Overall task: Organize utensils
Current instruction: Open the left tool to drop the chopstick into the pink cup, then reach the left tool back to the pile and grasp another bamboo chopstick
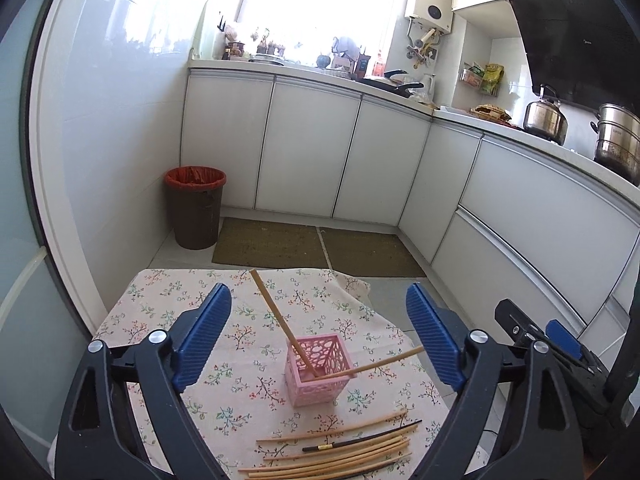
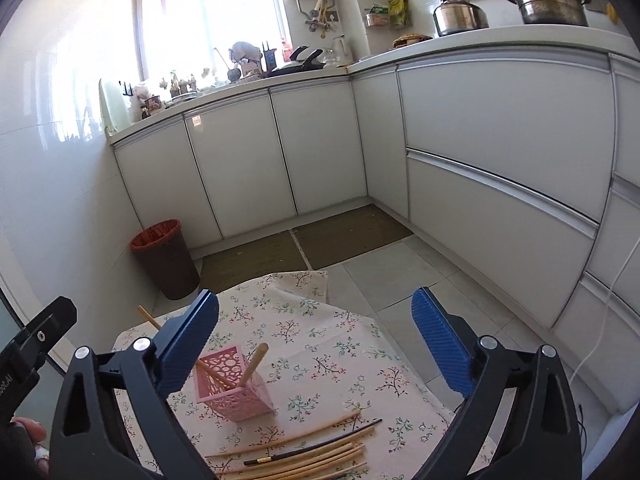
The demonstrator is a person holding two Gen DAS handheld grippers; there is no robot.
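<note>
A pink lattice holder (image 1: 316, 368) (image 2: 234, 388) stands upright on the table's floral cloth (image 1: 168, 300) (image 2: 352, 352). Two wooden chopsticks lean out of it, one to the far left (image 1: 276, 312) and one to the right (image 1: 380, 364). Several loose wooden chopsticks (image 1: 332, 454) (image 2: 296, 456) lie in a bundle near the front edge, with a black chopstick (image 1: 364, 436) (image 2: 316, 446) among them. My left gripper (image 1: 318, 296) is open above and behind the holder, with nothing between its pads. My right gripper (image 2: 316, 298) is also open and empty, just right of the holder.
A brown bin with a red liner (image 1: 195, 208) (image 2: 166, 258) stands on the floor at the left wall. Two dark mats (image 1: 316, 248) lie before white cabinets (image 1: 308, 152). A kettle (image 1: 546, 116) and a steel pot (image 1: 618, 140) sit on the counter.
</note>
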